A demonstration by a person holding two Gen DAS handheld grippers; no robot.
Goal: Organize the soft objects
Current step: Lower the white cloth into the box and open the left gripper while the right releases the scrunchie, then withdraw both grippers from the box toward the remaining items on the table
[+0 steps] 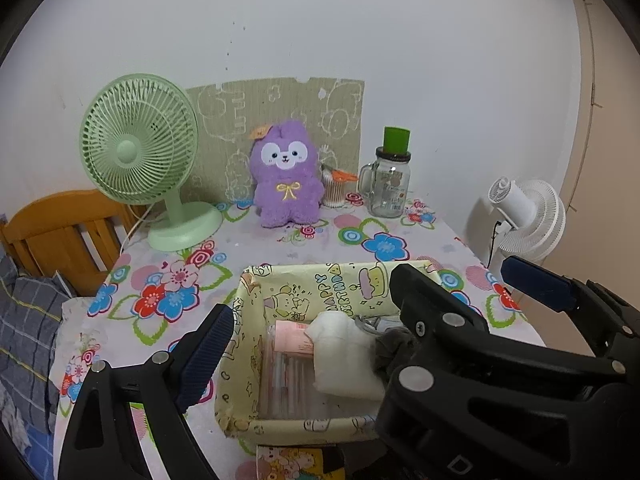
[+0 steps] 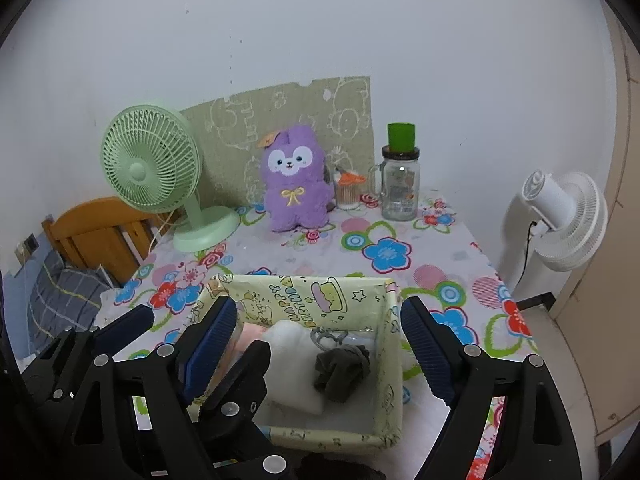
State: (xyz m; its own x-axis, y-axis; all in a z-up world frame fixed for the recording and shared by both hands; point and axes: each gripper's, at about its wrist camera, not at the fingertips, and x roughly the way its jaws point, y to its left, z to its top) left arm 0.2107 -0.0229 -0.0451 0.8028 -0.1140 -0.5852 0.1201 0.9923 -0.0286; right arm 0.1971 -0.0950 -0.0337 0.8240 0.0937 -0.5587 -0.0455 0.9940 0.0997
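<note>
A: Right wrist view: right tongs (image 2: 316, 344) gape wide and empty above the yellow box (image 2: 390, 364); left tongs (image 1: 308, 308) gape too.

B: Grey cloth (image 2: 340, 368) and white cloth (image 2: 288, 360) lie inside. Likely next: the purple plush (image 2: 296, 180), far across the desk (image 2: 440, 248).

the right gripper's arm (image 1: 460, 360) hides part of the grey cloth (image 1: 390, 350) in the box (image 1: 248, 360).

Both cameras ride just behind their fingers, side by side, angled down across the table (image 1: 280, 248) toward the back wall. The left view sits close over the yellow box (image 1: 256, 360), with the right gripper (image 1: 460, 304) intruding. The right view looks from slightly further right. Both share the box, purple plush (image 2: 296, 184) and green fan (image 2: 152, 168).
</note>
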